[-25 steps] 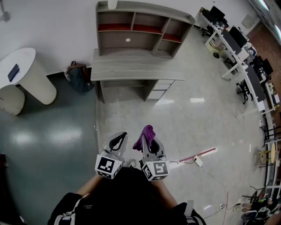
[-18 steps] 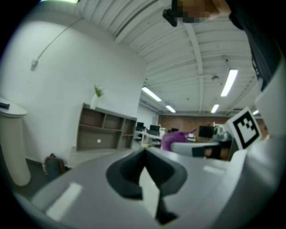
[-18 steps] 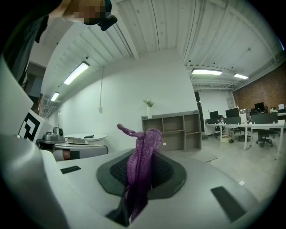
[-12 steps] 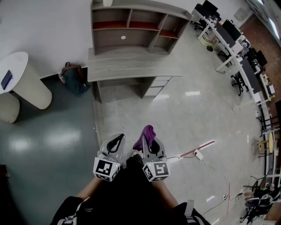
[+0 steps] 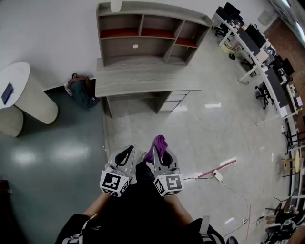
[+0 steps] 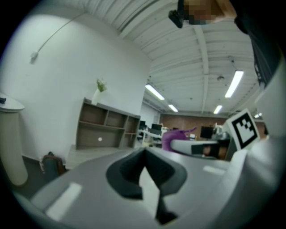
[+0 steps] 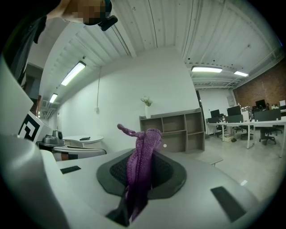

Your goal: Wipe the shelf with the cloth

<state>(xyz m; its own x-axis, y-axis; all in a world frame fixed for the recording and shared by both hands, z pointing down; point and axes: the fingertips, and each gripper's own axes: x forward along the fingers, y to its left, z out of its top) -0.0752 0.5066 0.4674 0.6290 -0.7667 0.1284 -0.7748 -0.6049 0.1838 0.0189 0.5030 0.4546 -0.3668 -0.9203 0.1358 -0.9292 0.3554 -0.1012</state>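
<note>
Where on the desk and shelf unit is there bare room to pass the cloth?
The desk top, between the shelf unit behind and the drawers below, looks bare. The upper red compartments look bare too. Occupied: a small white round thing in the wide lower compartment, a white vase on top.

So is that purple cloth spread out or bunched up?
Bunched up: the purple cloth is squeezed into a narrow wad between the right gripper's jaws, one end poking out.

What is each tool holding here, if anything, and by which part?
Right tool: purple cloth, clamped along its bunched middle, one end poking out past the tips. Left tool: shut, empty.
</note>
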